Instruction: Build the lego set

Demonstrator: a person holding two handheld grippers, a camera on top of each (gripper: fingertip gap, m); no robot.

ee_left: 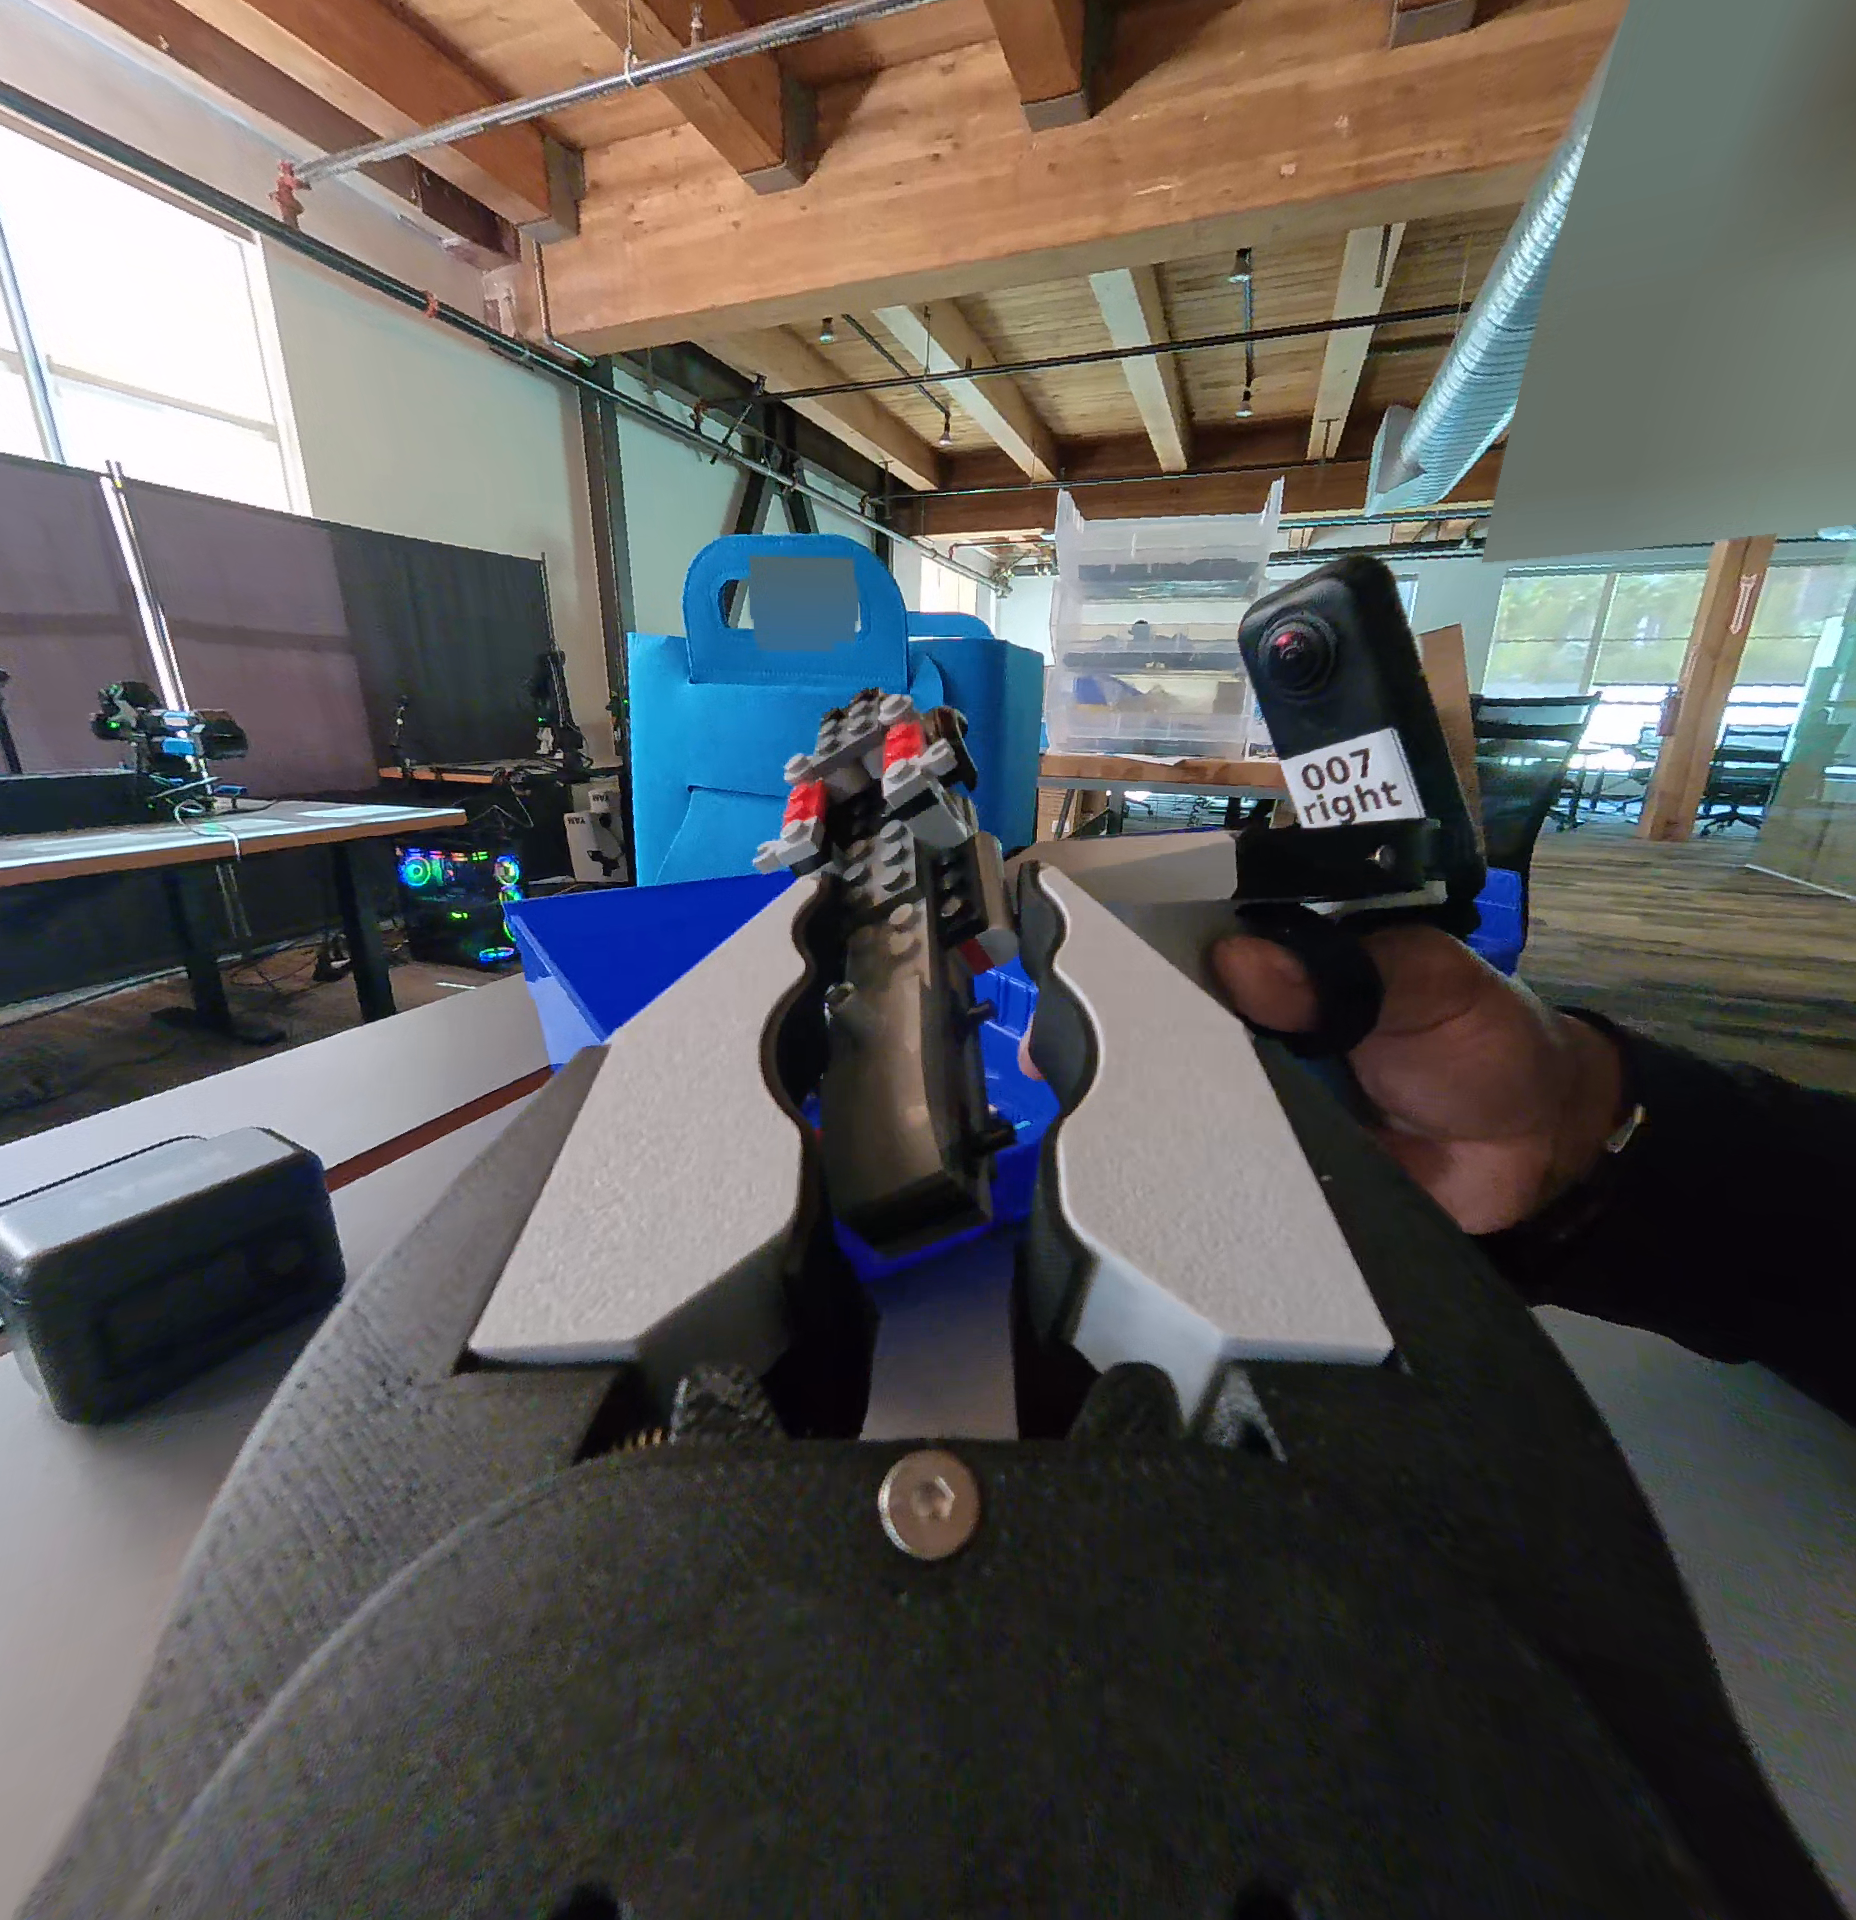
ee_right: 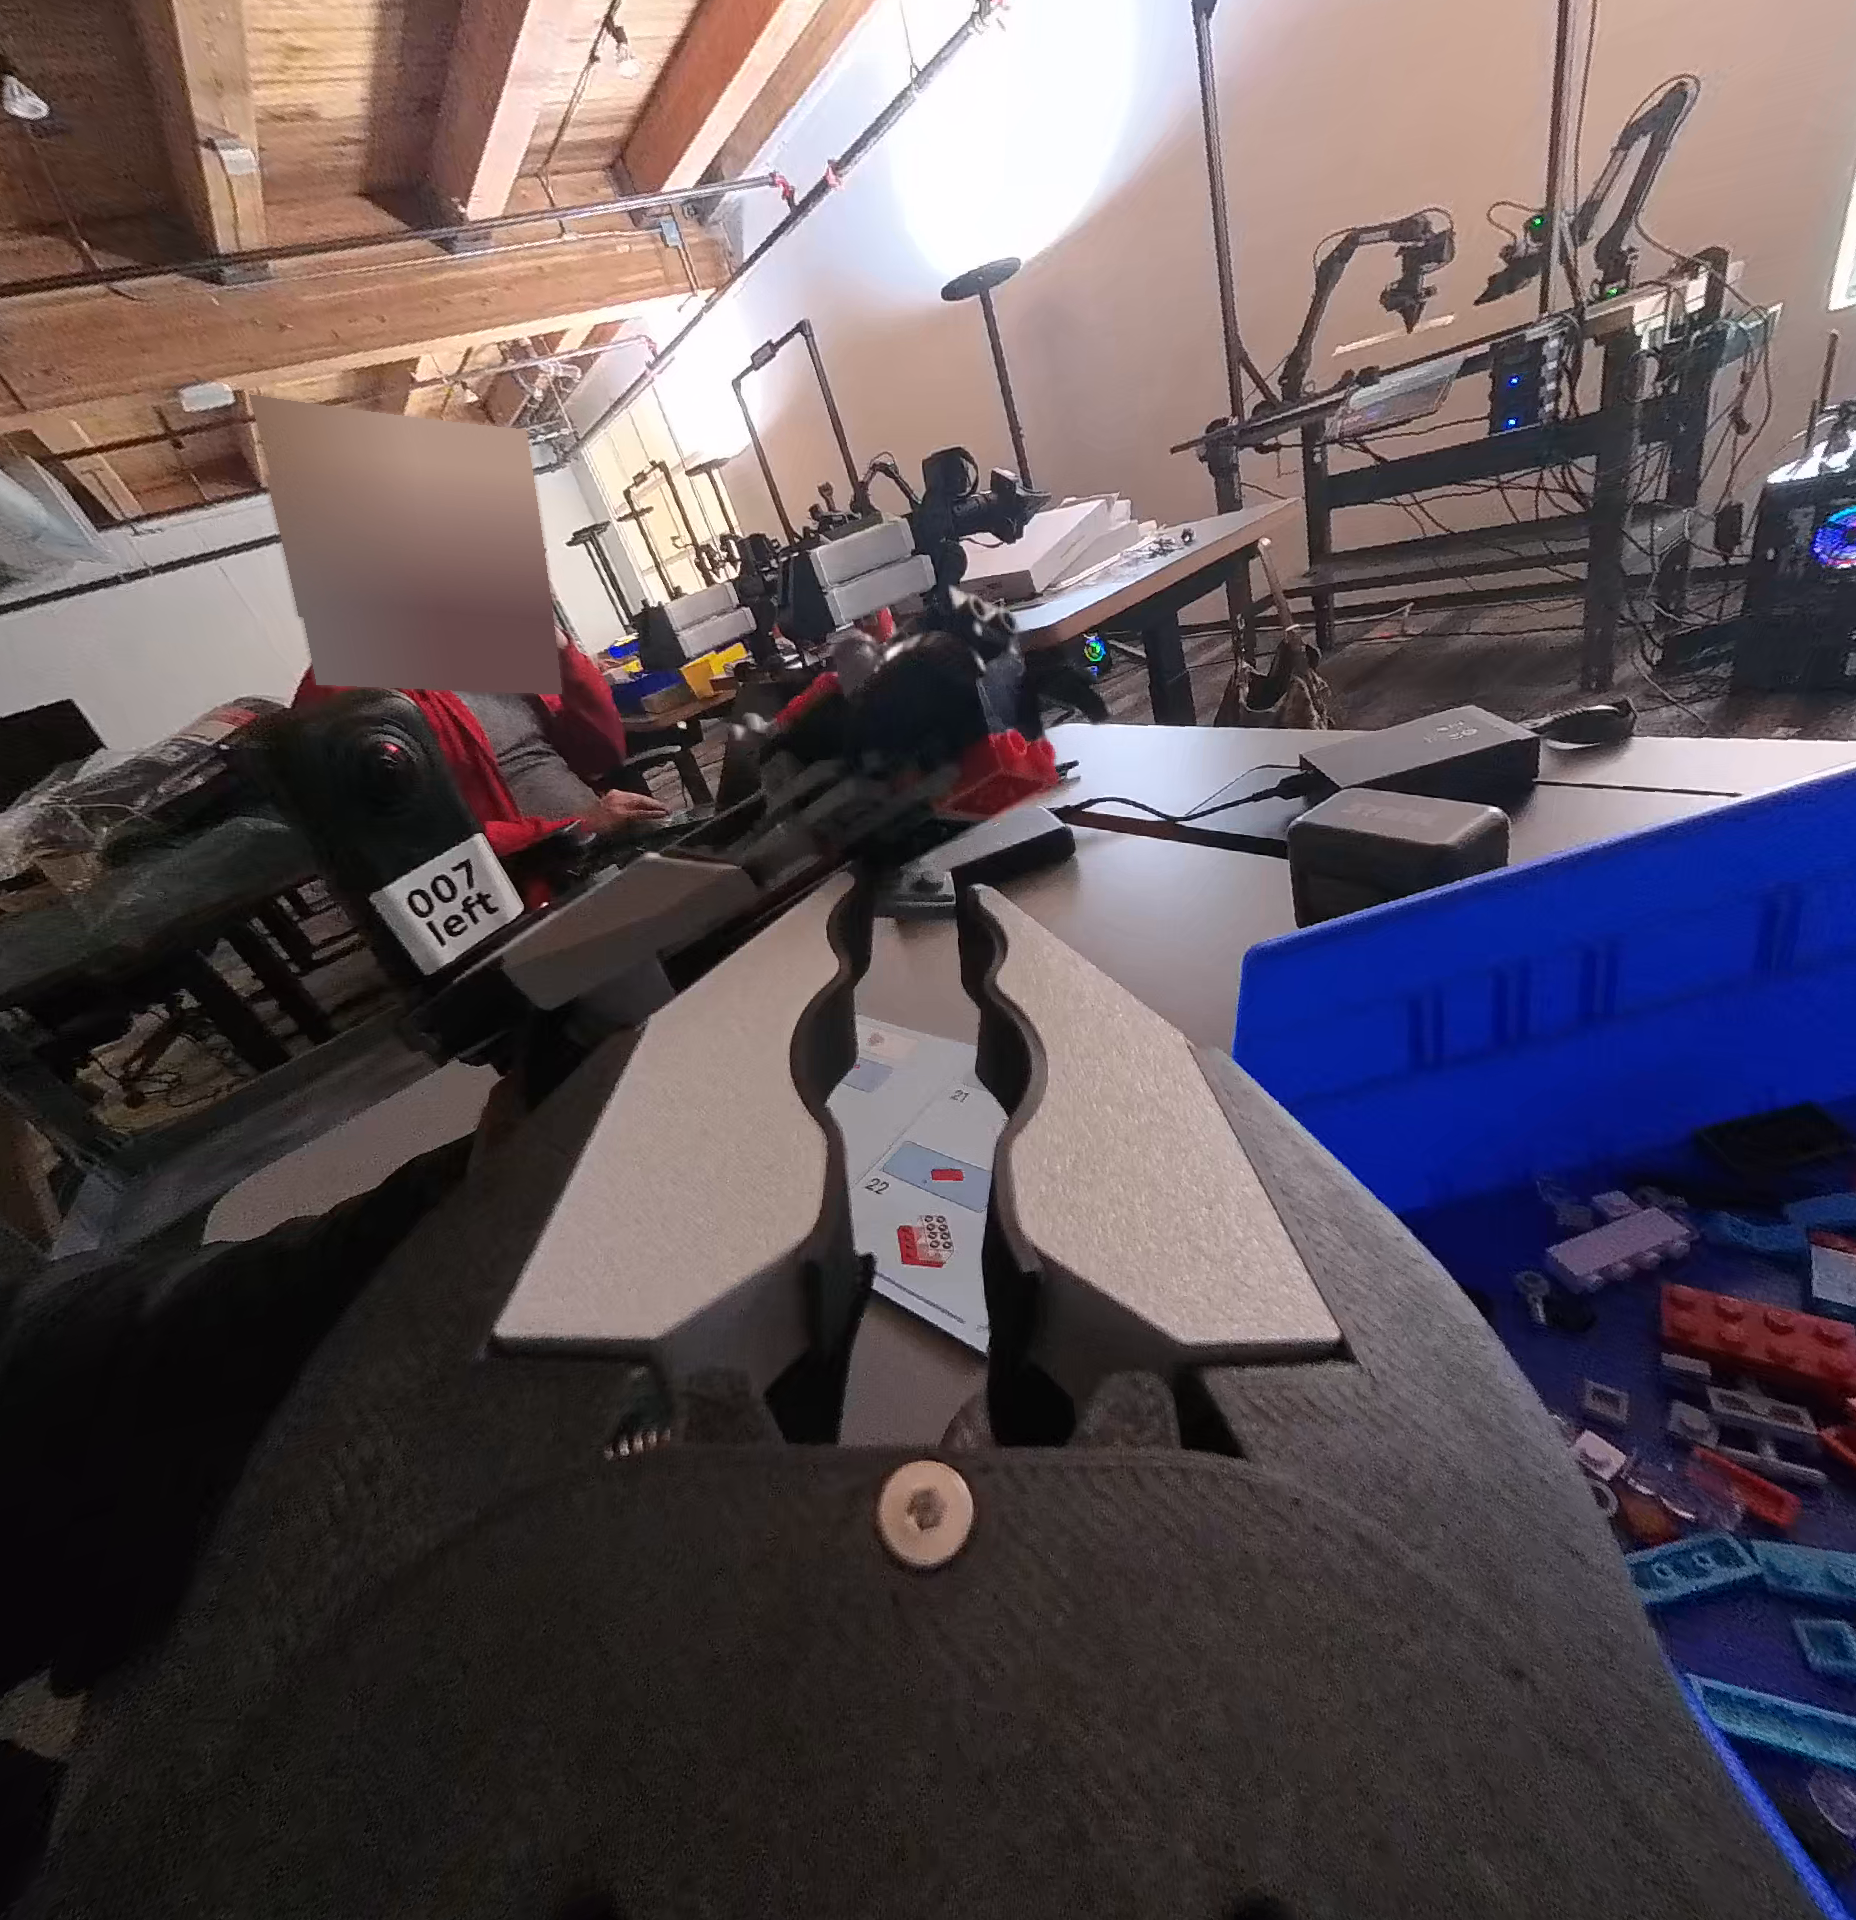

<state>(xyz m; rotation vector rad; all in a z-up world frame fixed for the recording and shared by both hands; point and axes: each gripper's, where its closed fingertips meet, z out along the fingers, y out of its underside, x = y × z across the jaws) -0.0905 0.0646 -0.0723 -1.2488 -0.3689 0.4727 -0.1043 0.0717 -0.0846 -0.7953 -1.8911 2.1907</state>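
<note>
My left gripper [ee_left: 919, 894] is shut on a partly built lego model [ee_left: 903, 935] of grey, black and red bricks and holds it tilted up above the table. The model also shows in the right wrist view [ee_right: 903, 748], just beyond my right gripper [ee_right: 911, 896]. The right gripper's jaws stand a narrow gap apart, with a small dark grey shape between the tips; I cannot tell if it is gripped. In the left wrist view the right gripper [ee_left: 1028, 894] comes in from the right, its tip against the model's right side. A hand [ee_left: 1423, 1060] holds it.
A blue bin [ee_right: 1526, 997] with several loose bricks [ee_right: 1755, 1351] stands at the right. An instruction sheet [ee_right: 924, 1195] lies on the table under the right gripper. Black boxes [ee_right: 1397, 847] [ee_left: 155, 1257] and a cable lie on the table. A blue bag [ee_left: 778, 727] stands behind. The grippers are tip to tip, or close to it.
</note>
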